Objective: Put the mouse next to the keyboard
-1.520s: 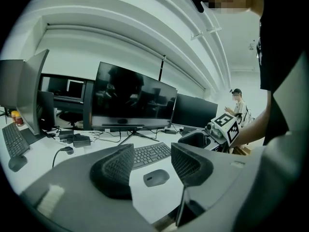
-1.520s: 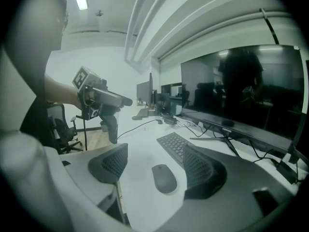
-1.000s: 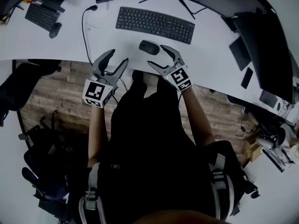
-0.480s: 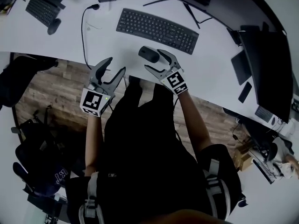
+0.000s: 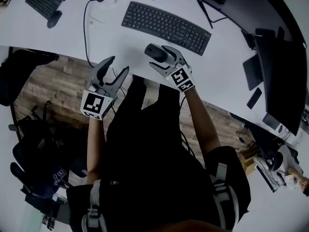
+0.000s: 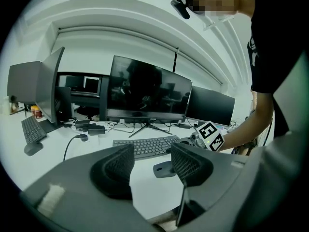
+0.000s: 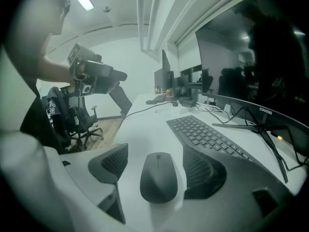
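right gripper (image 7: 155, 167), open, straddles the ungripped mouse (image 5: 152, 51) in front of the keyboard (image 5: 166, 27): centre it, squeeze its sides gently; left gripper (image 6: 149, 166) open, empty.

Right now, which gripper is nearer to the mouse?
Right. The right gripper has its open jaws on either side of the mouse; the left gripper is apart from it, near the desk edge.

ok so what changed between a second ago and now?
The right gripper has come forward around the mouse: its open jaws now straddle it, pads not pressing. Nothing gripped or released. Mouse and keyboard lie as before; the left gripper stays open and empty at the desk edge.
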`<state>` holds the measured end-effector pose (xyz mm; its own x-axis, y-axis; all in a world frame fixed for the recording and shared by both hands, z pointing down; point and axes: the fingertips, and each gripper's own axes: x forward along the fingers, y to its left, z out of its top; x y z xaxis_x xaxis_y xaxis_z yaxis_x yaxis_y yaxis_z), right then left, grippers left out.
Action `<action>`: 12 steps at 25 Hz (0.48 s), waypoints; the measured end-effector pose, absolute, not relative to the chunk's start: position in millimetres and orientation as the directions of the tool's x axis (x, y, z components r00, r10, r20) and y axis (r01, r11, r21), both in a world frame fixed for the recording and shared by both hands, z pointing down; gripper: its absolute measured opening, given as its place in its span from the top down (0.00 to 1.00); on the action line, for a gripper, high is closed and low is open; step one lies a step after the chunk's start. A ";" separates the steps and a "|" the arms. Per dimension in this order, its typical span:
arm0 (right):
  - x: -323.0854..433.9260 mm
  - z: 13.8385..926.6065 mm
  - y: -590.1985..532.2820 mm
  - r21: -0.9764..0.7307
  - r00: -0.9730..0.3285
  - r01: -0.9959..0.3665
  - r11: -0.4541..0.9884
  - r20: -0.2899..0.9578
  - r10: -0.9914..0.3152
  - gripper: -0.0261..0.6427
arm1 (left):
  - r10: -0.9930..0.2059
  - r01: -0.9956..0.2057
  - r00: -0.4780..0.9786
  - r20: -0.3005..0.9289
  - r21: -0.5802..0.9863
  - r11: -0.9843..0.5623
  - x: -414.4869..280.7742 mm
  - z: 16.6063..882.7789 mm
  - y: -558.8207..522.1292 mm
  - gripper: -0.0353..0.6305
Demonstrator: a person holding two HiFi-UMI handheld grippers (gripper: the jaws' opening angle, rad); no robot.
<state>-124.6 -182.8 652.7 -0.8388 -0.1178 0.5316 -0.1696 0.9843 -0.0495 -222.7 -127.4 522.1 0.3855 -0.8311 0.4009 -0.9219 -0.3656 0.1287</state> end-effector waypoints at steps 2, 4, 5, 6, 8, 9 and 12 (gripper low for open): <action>-127.4 658.8 -180.8 -0.031 -0.832 -0.143 0.989 0.546 -0.104 0.43 | -0.835 -0.926 0.376 0.402 0.132 -0.354 -224.6 522.0 -127.5 0.61; -128.0 664.2 -181.7 -0.023 -0.826 -0.126 0.992 0.557 -0.092 0.43 | -0.834 -0.928 0.371 0.408 0.128 -0.350 -225.2 525.0 -128.2 0.61; -128.5 666.7 -182.7 -0.024 -0.824 -0.121 0.992 0.560 -0.087 0.43 | -0.833 -0.929 0.369 0.412 0.127 -0.349 -225.6 526.6 -128.6 0.61; -129.4 669.0 -183.5 -0.028 -0.824 -0.119 0.993 0.561 -0.083 0.43 | -0.833 -0.929 0.367 0.414 0.127 -0.347 -226.2 528.1 -128.9 0.61; -131.1 674.0 -185.2 -0.040 -0.822 -0.118 0.992 0.564 -0.075 0.43 | -0.832 -0.931 0.364 0.418 0.129 -0.342 -227.3 531.1 -129.1 0.61; -131.9 676.8 -185.9 -0.044 -0.821 -0.116 0.992 0.567 -0.071 0.43 | -0.832 -0.931 0.363 0.419 0.132 -0.340 -227.7 532.3 -129.2 0.61; -135.3 684.6 -187.4 -0.055 -0.816 -0.107 0.993 0.575 -0.056 0.43 | -0.841 -0.935 0.354 0.410 0.145 -0.323 -229.1 532.5 -131.8 0.61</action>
